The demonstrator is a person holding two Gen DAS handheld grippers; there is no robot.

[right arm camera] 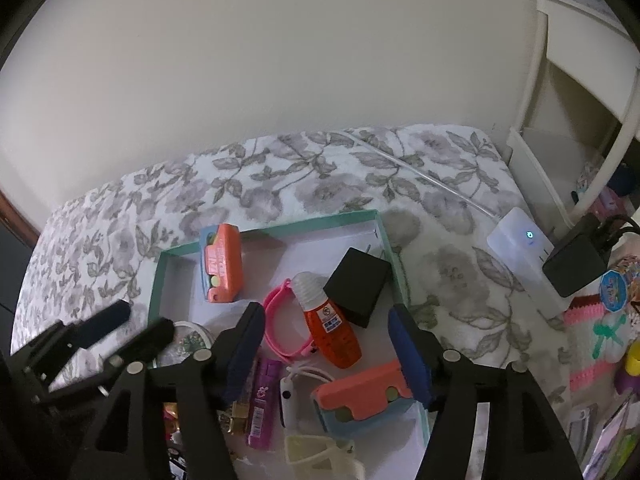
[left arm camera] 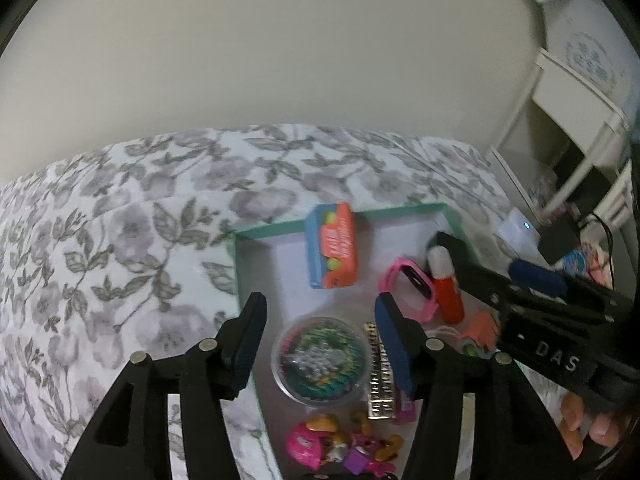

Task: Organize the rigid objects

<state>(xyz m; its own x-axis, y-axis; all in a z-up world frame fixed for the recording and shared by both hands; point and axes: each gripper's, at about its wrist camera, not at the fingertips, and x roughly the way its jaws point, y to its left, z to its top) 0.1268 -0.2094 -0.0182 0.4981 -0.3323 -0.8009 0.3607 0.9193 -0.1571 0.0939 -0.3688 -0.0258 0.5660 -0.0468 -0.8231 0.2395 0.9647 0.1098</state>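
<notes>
Both grippers hover over a shallow teal-rimmed tray (right arm camera: 276, 222) on a floral bedspread (right arm camera: 440, 168), fingers spread and pinching nothing. The left gripper (left arm camera: 320, 344) is above a round clear-lidded tub (left arm camera: 318, 360) near the tray's left edge. The right gripper (right arm camera: 326, 346) is above an orange bottle (right arm camera: 332, 332) and a pink watch (right arm camera: 280, 320) mid-tray, with an orange-and-blue case (right arm camera: 360, 404) at the near right edge.
</notes>
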